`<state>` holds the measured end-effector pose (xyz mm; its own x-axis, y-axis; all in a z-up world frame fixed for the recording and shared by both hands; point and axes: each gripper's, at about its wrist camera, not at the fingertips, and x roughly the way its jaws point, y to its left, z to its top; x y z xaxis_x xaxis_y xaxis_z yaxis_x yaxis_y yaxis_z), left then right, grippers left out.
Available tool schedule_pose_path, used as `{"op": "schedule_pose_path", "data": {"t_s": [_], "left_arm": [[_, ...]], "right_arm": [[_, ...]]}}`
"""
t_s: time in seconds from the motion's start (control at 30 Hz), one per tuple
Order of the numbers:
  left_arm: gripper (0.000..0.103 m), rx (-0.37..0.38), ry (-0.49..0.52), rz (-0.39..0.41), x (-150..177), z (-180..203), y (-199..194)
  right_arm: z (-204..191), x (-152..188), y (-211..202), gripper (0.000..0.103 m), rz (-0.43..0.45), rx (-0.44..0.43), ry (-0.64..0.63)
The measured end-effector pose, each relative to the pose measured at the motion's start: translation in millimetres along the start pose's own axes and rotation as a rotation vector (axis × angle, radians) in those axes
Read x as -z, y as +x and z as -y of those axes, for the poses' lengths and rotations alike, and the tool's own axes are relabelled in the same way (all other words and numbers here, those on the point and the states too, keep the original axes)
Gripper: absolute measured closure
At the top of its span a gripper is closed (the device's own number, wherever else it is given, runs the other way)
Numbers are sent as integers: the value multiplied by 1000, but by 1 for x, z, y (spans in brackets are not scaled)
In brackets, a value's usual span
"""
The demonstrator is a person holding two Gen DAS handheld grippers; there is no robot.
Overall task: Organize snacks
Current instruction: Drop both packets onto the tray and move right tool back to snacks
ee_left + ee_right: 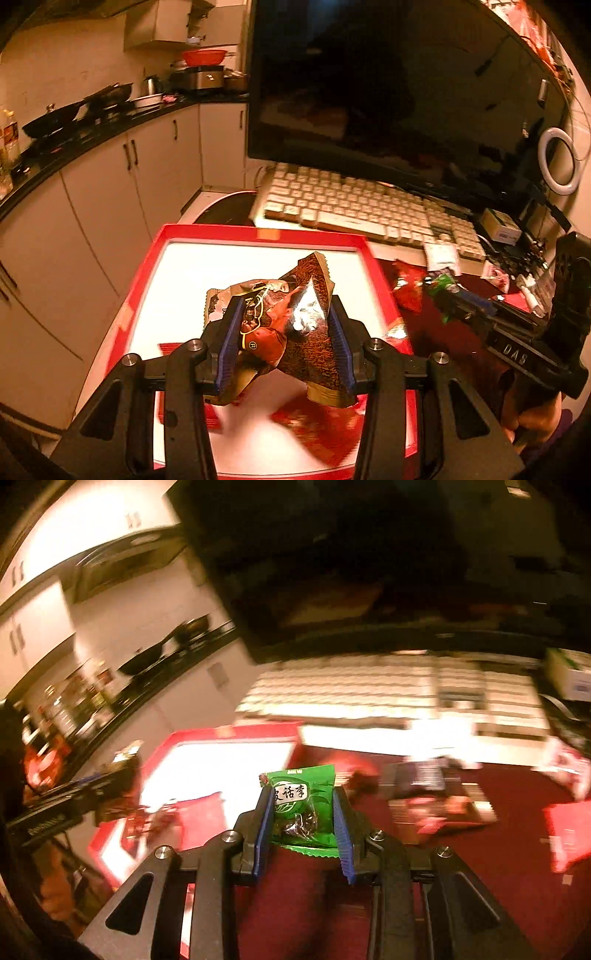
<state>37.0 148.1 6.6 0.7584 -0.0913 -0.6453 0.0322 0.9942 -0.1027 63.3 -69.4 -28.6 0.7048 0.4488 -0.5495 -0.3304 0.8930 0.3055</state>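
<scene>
Left wrist view shows the left gripper (284,332) closed on a crumpled brown foil snack bag (291,325), held over the red tray (258,236) at lower centre. Right wrist view shows the right gripper (303,823) pinching a small green candy packet (303,797) at centre, above the dark red tablecloth (498,849). Both wrappers look light, soft and slippery, so a pinch across the filled middle seems safer than at the thin edge.

The tray (266,236) lies under and ahead of the left claw (284,332), which grips a crumpled snack bag (291,325). The keyboard (354,203) sits beyond it, the monitor (388,92) behind.

Warm dim light, blurred fisheye edges
</scene>
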Motion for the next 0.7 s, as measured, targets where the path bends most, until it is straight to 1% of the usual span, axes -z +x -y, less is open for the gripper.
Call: {"op": "schedule_pose_path", "data": {"t_s": [0.13, 0.27, 0.33, 0.37, 0.43, 0.47, 0.5, 0.57, 0.6, 0.63, 0.7], "left_arm": [[61, -21, -19, -16, 3, -19, 6], [60, -40, -23, -36, 6, -31, 13], [60, -43, -22, -38, 6, -34, 15], [60, -47, -20, -38, 6, -35, 15], [59, -59, -18, -37, 6, -37, 16], [55, -68, -18, -37, 5, -38, 16], [54, -82, -20, -35, 4, -38, 16], [52, -93, -19, -21, 2, -40, 13], [47, -94, -19, -14, 1, -40, 11], [45, -99, -16, -7, 0, -39, 9], [44, -95, -4, 6, -1, -35, 7]], "right_arm": [[-43, 1, 32, 72, -67, -74, -53], [-73, 1, 56, 71, -109, -123, -82], [-83, -2, 65, 68, -136, -141, -93], [-88, -4, 71, 69, -159, -158, -100], [-93, -9, 75, 67, -177, -171, -101], [-95, -14, 74, 64, -166, -176, -99], [-92, -18, 71, 61, -146, -173, -95], [-86, -24, 63, 46, -97, -151, -89], [-80, -27, 57, 44, -69, -138, -84], [-74, -29, 52, 44, -50, -124, -76], [-54, -33, 42, 44, -29, -94, -49]]}}
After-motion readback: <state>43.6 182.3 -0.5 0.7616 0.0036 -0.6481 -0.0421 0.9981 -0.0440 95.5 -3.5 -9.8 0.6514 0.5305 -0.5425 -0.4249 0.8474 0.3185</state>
